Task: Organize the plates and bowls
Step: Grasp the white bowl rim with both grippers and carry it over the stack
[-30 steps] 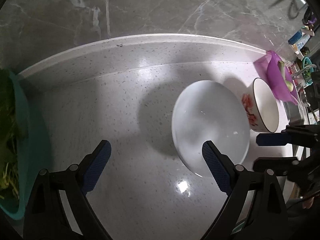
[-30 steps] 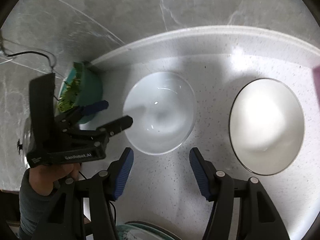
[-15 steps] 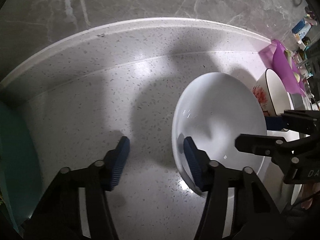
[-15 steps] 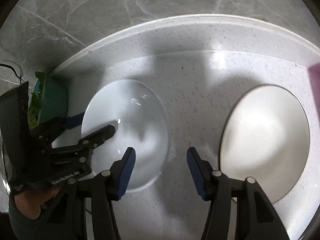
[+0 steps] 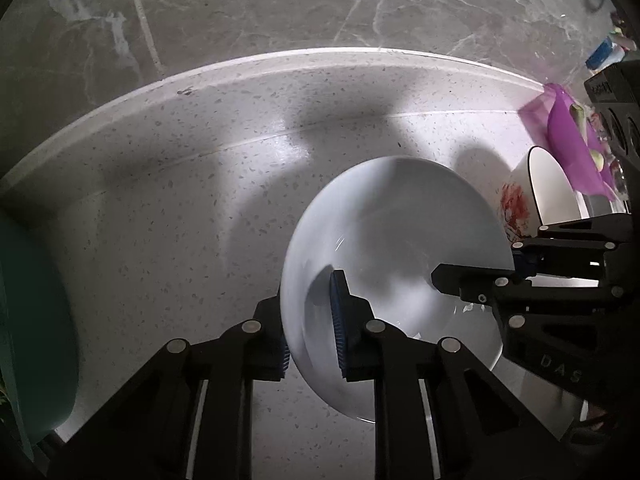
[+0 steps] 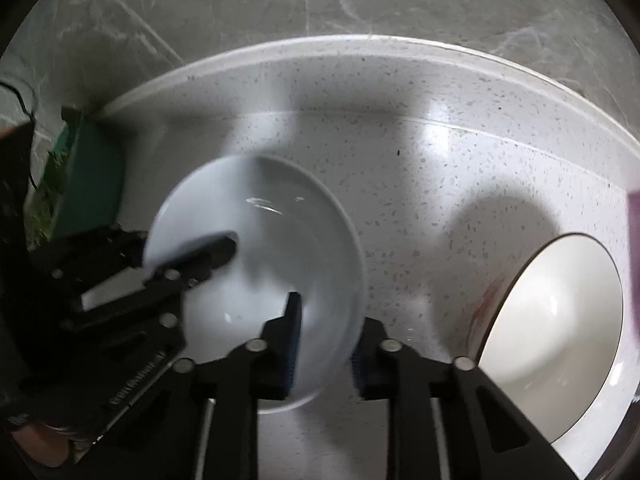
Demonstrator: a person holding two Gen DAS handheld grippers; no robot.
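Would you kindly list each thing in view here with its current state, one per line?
White bowl: upright on the counter, empty, rim gripped on two opposite sides.
Left gripper: jaws closing, pads astride the bowl's rim.
Right gripper: shut on the bowl's opposite rim.
Flowered bowl: upright, empty, untouched.
Green basin: holds leafy greens.
Purple basin: on the counter, holds some food.

Left tool: matte black linkage arms, round silver pivot pins, ribbed blue pads on the fingertips.
Right tool: same black frame — silver pins at each joint, blue pads.
Markings: pale embossed lettering on both black housings, partly legible — "DAS" on the right one.
Hand: partly visible below the left housing.
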